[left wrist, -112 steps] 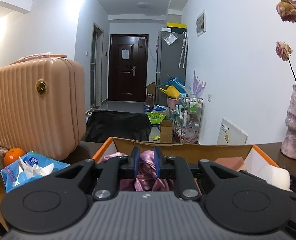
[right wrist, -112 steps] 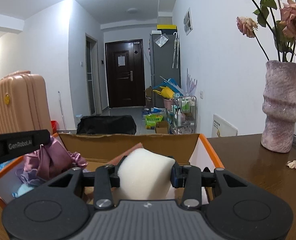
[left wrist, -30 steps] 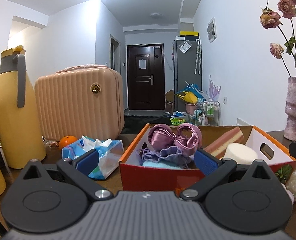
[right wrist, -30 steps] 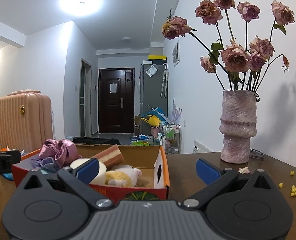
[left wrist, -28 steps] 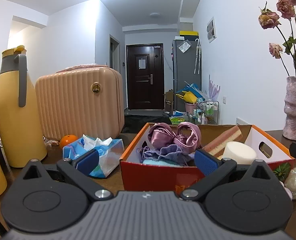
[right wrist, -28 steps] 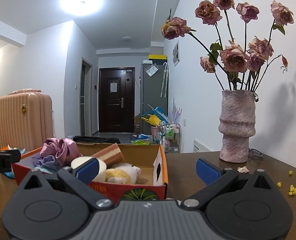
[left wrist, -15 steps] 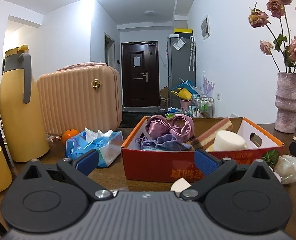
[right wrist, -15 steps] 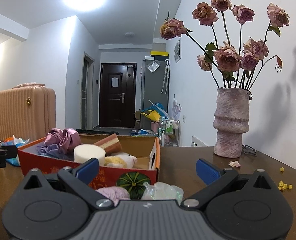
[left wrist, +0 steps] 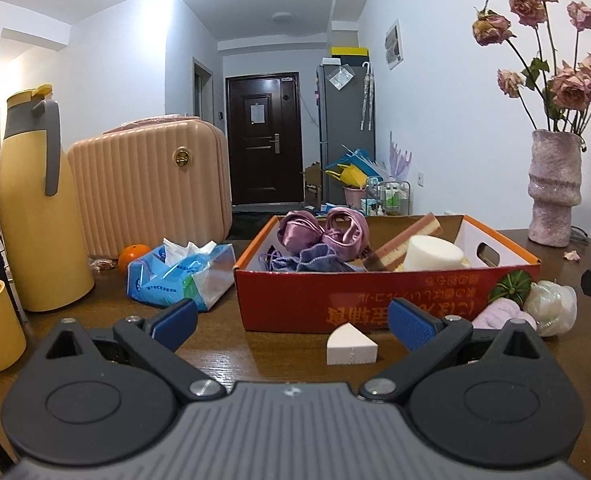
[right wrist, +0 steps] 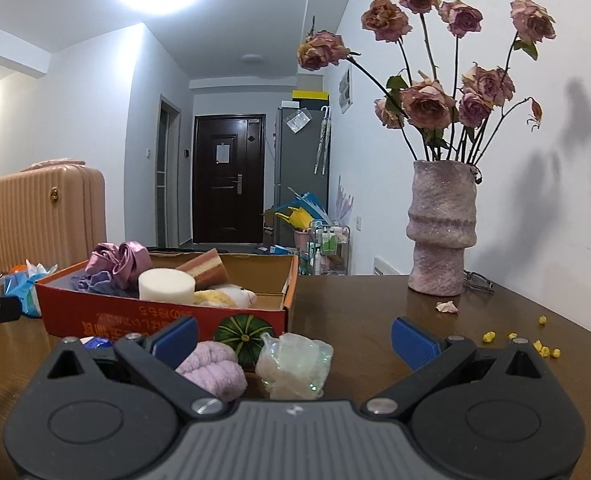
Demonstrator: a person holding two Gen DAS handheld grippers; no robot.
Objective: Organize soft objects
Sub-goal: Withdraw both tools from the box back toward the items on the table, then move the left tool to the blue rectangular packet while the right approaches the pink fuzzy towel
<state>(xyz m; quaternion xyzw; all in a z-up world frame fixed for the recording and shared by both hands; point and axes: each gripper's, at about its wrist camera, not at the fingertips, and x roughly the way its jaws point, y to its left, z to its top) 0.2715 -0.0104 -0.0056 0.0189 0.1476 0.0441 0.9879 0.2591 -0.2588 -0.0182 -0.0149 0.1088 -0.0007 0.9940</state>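
You held both claws low and back from the cardboard box (left wrist: 387, 300), which gave each camera a clear look at what was left outside it. Your left claw (left wrist: 293, 326) was spread wide and empty, its blue ribbed pads (left wrist: 409, 326) flanking a white wedge sponge (left wrist: 351, 346) that lay on the dark wooden worktop (left wrist: 255, 352) just in front of the box's near wall. That alignment suggested the wedge was your next pick. Your right claw (right wrist: 293, 340) was likewise released and carried nothing; near its left pad sat a lilac knitted bundle (right wrist: 215, 368), a crinkly clear bag (right wrist: 295, 364) and a green striped pumpkin plush (right wrist: 241, 334), all clustered against the box's near right corner.

Inside the box, the pieces already sorted looked packed by kind: glossy purple satin scrunchies (left wrist: 321, 230) over a lavender cloth at the left, then a layered brown-and-pink sponge block (left wrist: 409, 234) leaning beside a white foam cylinder (left wrist: 433, 254), with a yellow-and-white plush (right wrist: 225, 296) to the right. The foam looked matte and springy, the satin slippery.

A blue tissue pack (left wrist: 179, 276) lay left of the box, and a rough pink vase (right wrist: 441, 228) stood far right, well apart.
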